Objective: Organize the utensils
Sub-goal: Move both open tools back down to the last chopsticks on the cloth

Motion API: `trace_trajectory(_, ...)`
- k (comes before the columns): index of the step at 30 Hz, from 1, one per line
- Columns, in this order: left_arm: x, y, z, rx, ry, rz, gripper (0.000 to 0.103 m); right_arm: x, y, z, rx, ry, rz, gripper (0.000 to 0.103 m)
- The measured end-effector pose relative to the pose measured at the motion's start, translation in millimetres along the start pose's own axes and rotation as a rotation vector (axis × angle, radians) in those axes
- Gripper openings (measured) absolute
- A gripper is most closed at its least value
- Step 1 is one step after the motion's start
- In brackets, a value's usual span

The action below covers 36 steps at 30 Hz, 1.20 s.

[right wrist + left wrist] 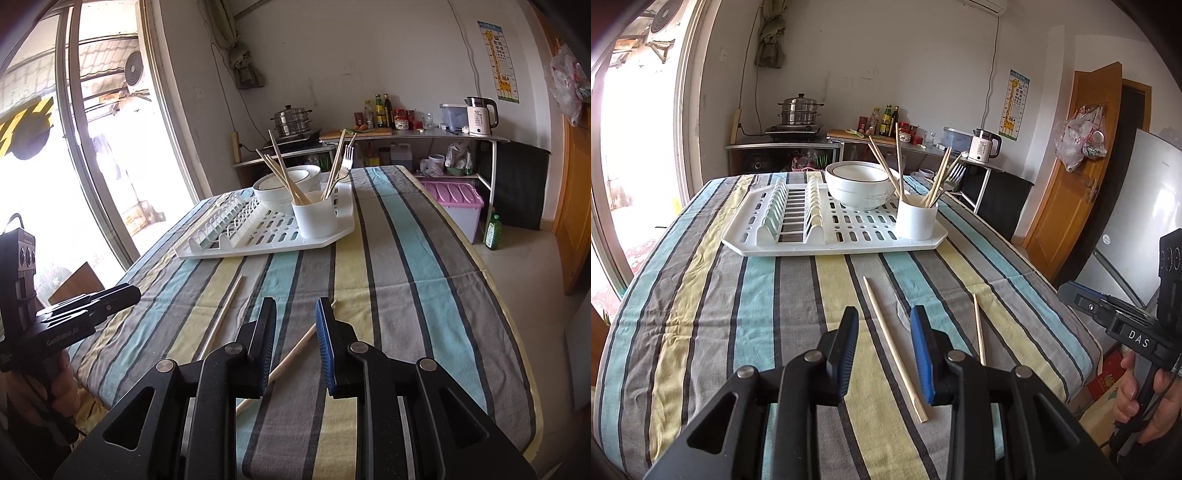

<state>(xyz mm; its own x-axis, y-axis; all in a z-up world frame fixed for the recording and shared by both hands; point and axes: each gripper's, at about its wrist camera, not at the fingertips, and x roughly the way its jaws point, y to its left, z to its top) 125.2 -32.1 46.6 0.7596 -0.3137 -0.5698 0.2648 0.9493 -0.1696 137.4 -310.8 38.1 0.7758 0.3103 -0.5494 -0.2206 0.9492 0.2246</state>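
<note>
Striped cloth (713,295) covers the table; two loose wooden chopsticks lie on it at the near end, well apart from the drying rack. Left chopstick (894,350) runs between the fingers of the left gripper (884,325); jaws apart, pads not pressing it. Right chopstick (295,349) passes under the gap of the right gripper (295,314); jaws apart too, nothing clamped. Whether either claw touches the cloth, can't tell.

White drying rack (798,247) sits at the far end of the table. White cup (916,219) stands on its near right corner, holding several chopsticks and a fork (346,158), all leaning. White bowl (860,184) with dark rim sits on the rack just behind the cup. Plate slots on the rack's left side.

A hand (1137,402) grips the right gripper's handle at the right edge of the left view.
</note>
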Motion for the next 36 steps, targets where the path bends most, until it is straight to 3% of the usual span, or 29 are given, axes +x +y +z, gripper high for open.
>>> trace_trajectory(7, 28.6, 0.4, 6.3, 0.011, 0.077, 0.019, 0.031, 29.6, -6.0, -1.5, 0.022, 0.064, -0.024, 0.023)
trace_trajectory(24, 138.8, 8.1, 35.5, 0.010, 0.320, 0.069, 0.031, 108.7, -18.7, 3.5, 0.083, 0.262, -0.105, 0.023)
trace_trajectory(36, 177.6, -0.7, 42.1, 0.047, 0.409, 0.138, 0.027, 134.4, -9.3, 8.3, 0.034, 0.348, -0.213, 0.021)
